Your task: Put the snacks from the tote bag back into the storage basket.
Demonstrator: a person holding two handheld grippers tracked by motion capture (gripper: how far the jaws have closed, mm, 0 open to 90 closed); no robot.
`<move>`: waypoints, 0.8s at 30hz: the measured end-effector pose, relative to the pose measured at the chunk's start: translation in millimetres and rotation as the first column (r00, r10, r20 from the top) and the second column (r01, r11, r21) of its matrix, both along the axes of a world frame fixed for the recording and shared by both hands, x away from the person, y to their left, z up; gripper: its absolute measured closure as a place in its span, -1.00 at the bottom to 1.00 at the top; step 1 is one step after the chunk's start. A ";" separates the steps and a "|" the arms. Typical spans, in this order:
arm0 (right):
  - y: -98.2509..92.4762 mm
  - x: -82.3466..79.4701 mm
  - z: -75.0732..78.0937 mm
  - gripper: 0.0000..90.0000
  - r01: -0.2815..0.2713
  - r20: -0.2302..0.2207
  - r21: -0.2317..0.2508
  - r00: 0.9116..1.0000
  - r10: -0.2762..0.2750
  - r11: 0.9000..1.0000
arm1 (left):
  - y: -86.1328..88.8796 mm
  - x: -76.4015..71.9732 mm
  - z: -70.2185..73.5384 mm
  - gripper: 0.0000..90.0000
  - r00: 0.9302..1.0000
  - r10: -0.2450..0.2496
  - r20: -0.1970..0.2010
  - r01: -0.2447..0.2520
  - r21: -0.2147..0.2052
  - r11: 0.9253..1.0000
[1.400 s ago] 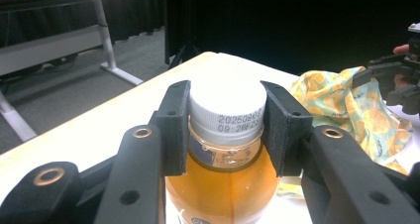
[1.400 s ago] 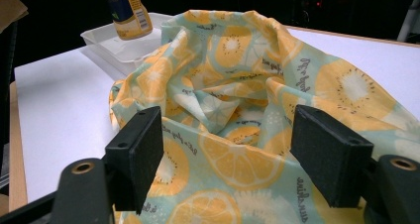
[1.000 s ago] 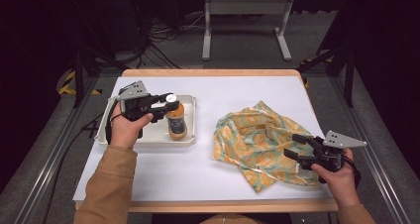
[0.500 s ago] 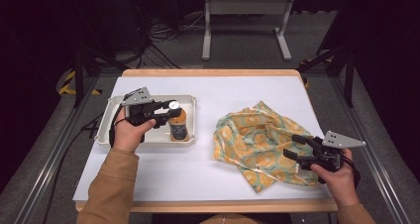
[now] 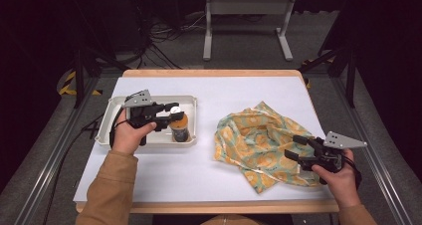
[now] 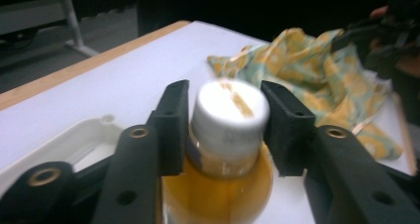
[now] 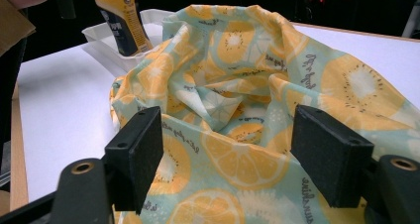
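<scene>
Our left tongs (image 6: 225, 130) have just been opening around the white cap of the bottle (image 5: 179, 128); in the left gripper view a gap shows on both sides, so they have released it. We judge the bottle is now placed, upright in the tray (image 5: 191, 101). Compared with a moment ago, the bottle stands alone. The right gripper view shows our right tongs (image 7: 228, 157) spread open over the cloth (image 7: 237, 85), grasping nothing.

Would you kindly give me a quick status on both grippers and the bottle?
Left gripper jaws just opening, astride bottle cap, pads off it. Bottle upright in white tray. Right gripper open over fruit-print cloth. Nothing in the way.
</scene>
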State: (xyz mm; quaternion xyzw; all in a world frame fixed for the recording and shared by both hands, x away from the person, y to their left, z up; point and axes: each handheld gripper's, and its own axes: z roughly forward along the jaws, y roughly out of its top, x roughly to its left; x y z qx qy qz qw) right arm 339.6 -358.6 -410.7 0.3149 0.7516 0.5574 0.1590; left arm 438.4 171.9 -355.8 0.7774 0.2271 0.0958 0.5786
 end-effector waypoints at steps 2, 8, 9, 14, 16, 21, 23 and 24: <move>0.2 0.0 -0.2 -0.36 0.001 -0.003 -0.001 1.000 -0.001 1.000 | -1.9 -2.8 4.5 -0.07 0.999 0.038 0.000 -0.038 0.010 0.999; 0.3 0.1 -0.4 -0.36 0.001 -0.005 0.000 1.000 -0.001 1.000 | -3.4 -8.9 17.0 -0.71 0.991 0.124 0.044 -0.125 0.026 0.992; 0.4 -0.1 -0.5 -0.36 0.002 -0.006 0.001 1.000 -0.002 1.000 | -2.7 -11.0 20.1 -0.71 0.990 0.132 0.050 -0.133 0.019 0.991; 1.0 0.6 0.0 -0.36 0.000 -0.007 0.001 1.000 0.000 1.000 | 0.9 -24.4 30.6 -0.75 0.988 0.136 0.068 -0.138 0.023 0.990; 1.8 1.3 0.1 -0.37 0.000 -0.007 -0.001 1.000 0.000 1.000 | 4.9 -33.3 35.5 -0.75 0.986 0.148 0.076 -0.150 0.030 0.988; 3.9 3.1 -0.5 -0.37 -0.007 -0.008 -0.007 1.000 0.006 1.000 | 18.2 -49.2 40.5 -0.77 0.985 0.154 0.074 -0.157 0.043 0.987; 4.3 3.1 -0.5 -0.37 -0.007 -0.009 -0.009 1.000 0.007 1.000 | 22.0 -52.5 40.7 -0.77 0.984 0.163 0.078 -0.168 0.054 0.984; 5.0 3.0 -0.5 -0.37 -0.005 -0.008 -0.010 1.000 0.005 1.000 | 26.7 -56.1 40.3 -0.77 0.982 0.169 0.080 -0.175 0.066 0.982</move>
